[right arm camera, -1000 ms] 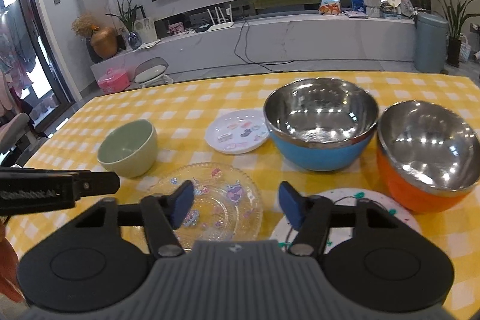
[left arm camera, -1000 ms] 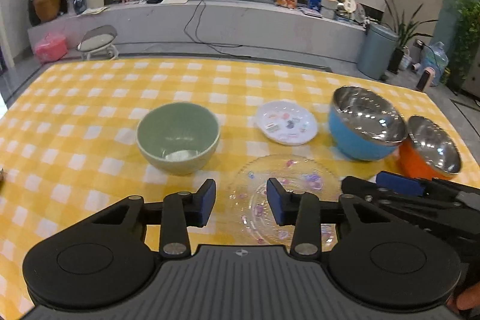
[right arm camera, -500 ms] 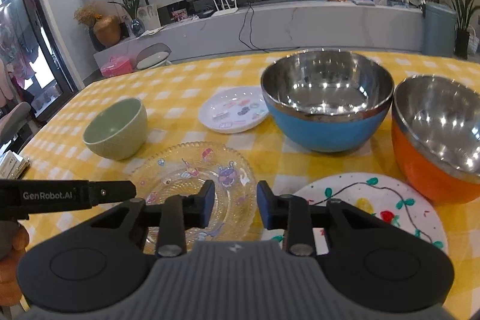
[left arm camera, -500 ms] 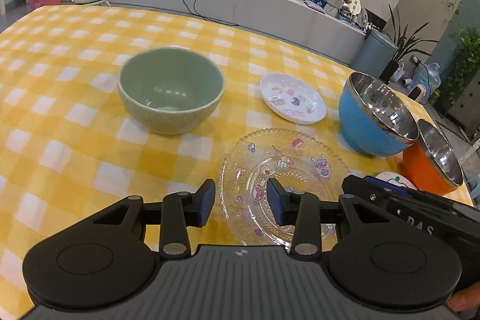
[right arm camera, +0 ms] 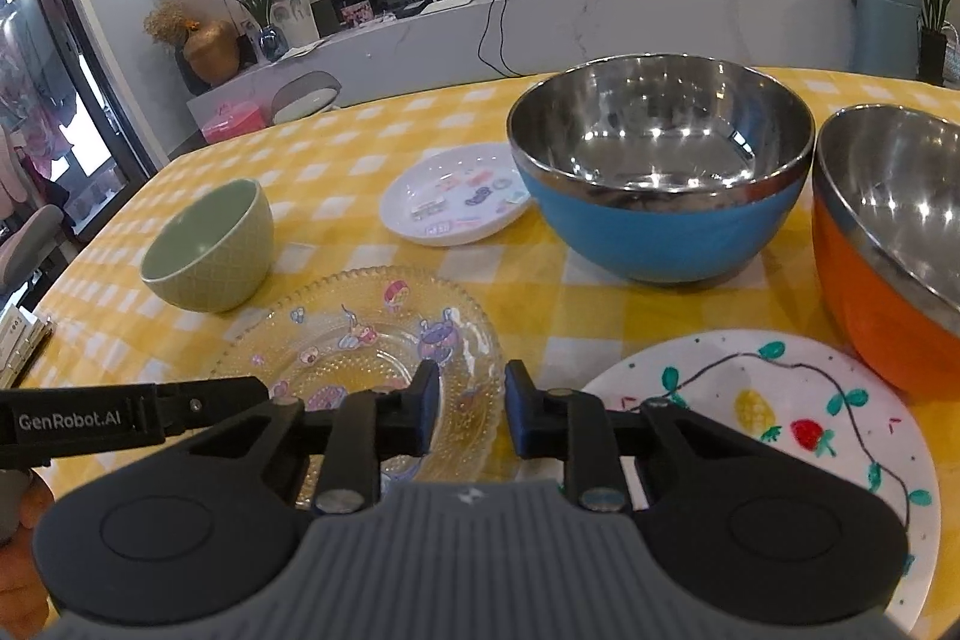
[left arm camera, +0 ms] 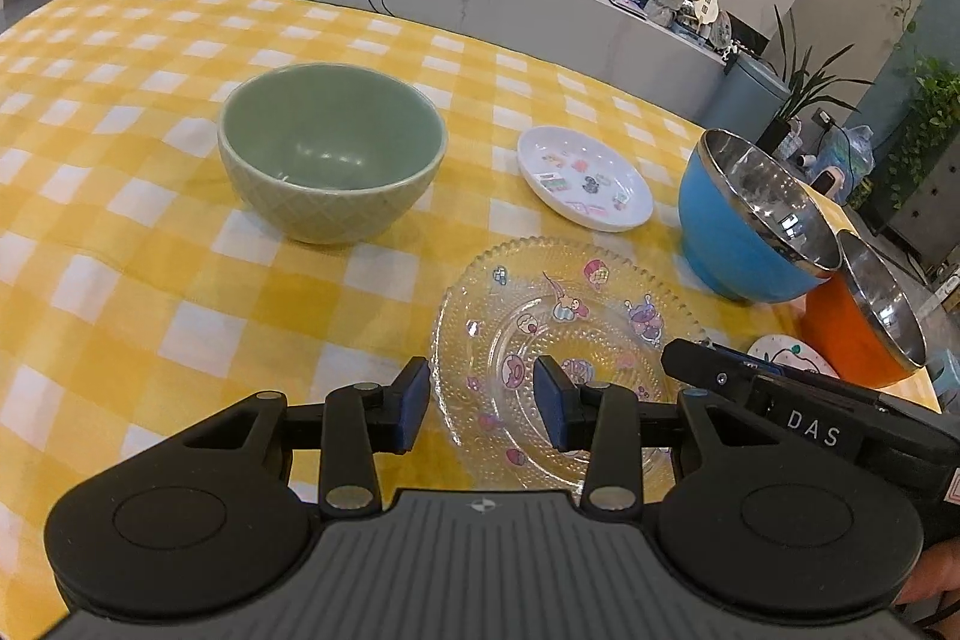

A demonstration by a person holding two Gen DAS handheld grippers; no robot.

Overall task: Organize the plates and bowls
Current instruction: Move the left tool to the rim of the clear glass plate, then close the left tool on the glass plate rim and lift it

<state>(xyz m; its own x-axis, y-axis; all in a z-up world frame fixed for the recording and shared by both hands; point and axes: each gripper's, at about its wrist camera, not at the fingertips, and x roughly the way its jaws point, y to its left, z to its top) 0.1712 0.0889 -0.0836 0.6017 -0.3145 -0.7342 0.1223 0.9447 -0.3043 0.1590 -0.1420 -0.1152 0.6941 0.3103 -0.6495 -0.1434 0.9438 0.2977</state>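
Note:
On the yellow checked tablecloth stand a green ceramic bowl (left arm camera: 332, 152), a small white plate (left arm camera: 585, 176), a clear glass plate with cartoon prints (left arm camera: 561, 340), a blue steel bowl (right arm camera: 660, 166), an orange steel bowl (right arm camera: 900, 244) and a white painted plate (right arm camera: 774, 430). My left gripper (left arm camera: 482, 403) is open and empty, low over the near left rim of the glass plate. My right gripper (right arm camera: 467, 412) is open with a narrow gap and empty, over the glass plate's right rim, beside the painted plate.
A long white media counter (right arm camera: 540, 16) with a TV, routers, plants and snack bags runs behind the table. A grey bin (right arm camera: 885, 22) stands at the right. A notebook edge (right arm camera: 18, 340) lies at the table's left side.
Both grippers have moved lower and closer to the glass plate. The right gripper's fingers have narrowed from wide open to a small gap. The left gripper has stayed open.

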